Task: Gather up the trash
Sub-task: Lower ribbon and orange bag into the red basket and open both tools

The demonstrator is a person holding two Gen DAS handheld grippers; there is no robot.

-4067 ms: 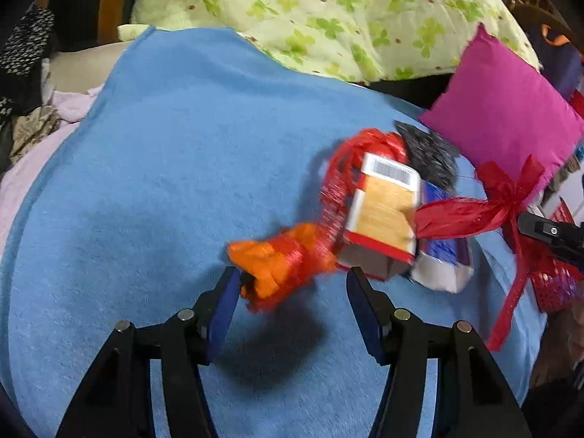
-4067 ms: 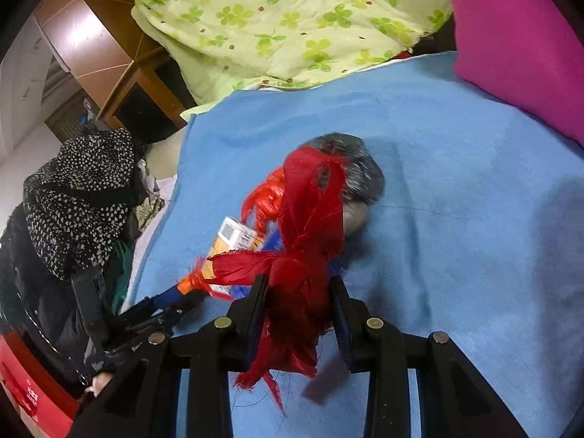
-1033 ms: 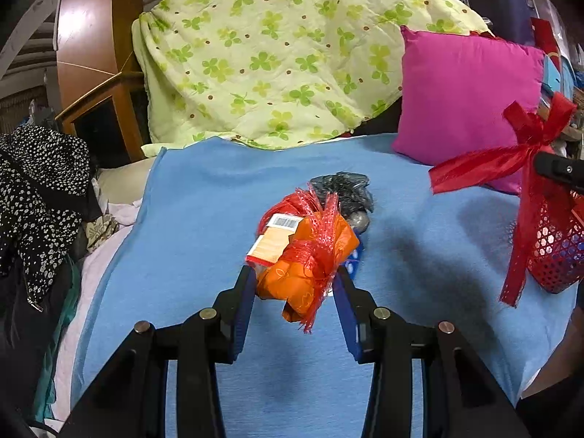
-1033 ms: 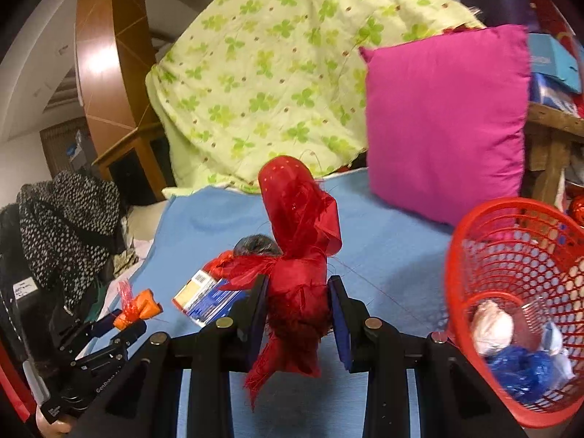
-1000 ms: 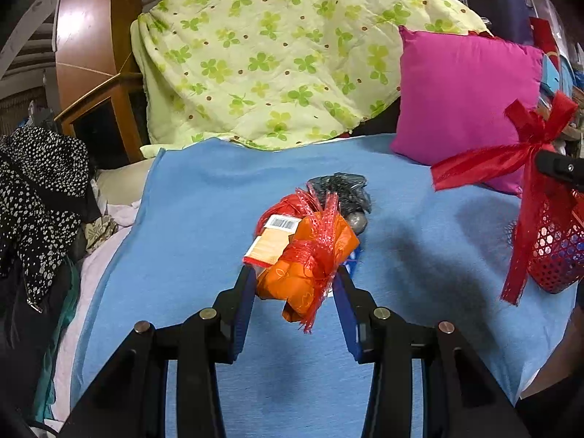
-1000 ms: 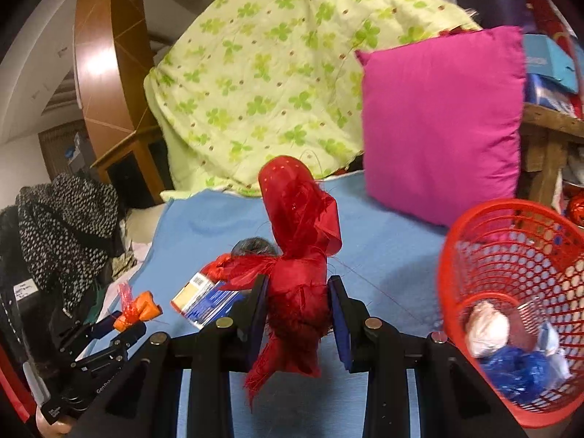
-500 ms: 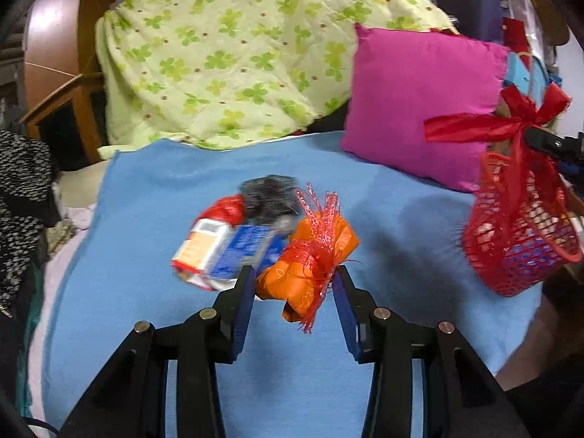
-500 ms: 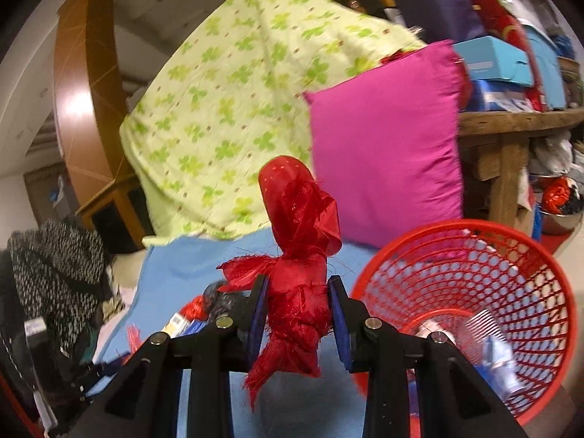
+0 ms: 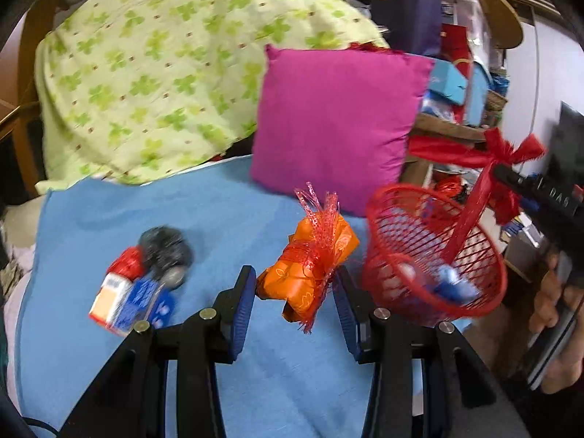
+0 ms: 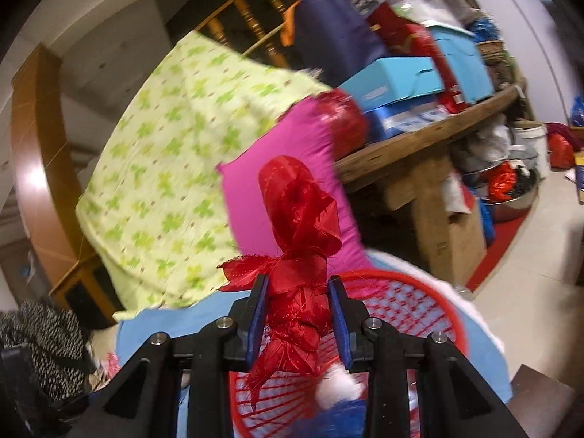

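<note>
My left gripper (image 9: 294, 303) is shut on an orange wrapper tied with red mesh (image 9: 308, 270) and holds it above the blue blanket (image 9: 226, 219), just left of the red mesh basket (image 9: 434, 252). My right gripper (image 10: 297, 314) is shut on a red ribbon bow (image 10: 299, 219) and holds it over the basket (image 10: 401, 314). In the left wrist view the bow (image 9: 485, 160) hangs above the basket's right side. A small box, a blue packet and a dark wad (image 9: 146, 273) lie on the blanket at left.
A magenta pillow (image 9: 335, 120) and a green clover quilt (image 9: 153, 73) lie behind the blanket. A wooden table (image 10: 419, 153) piled with boxes stands to the right. The basket holds white and blue crumpled trash (image 9: 449, 281).
Both grippers have swung right toward the basket with their loads. The right gripper with the bow now sits over the basket's rim. The pile on the blanket has slid left in view.
</note>
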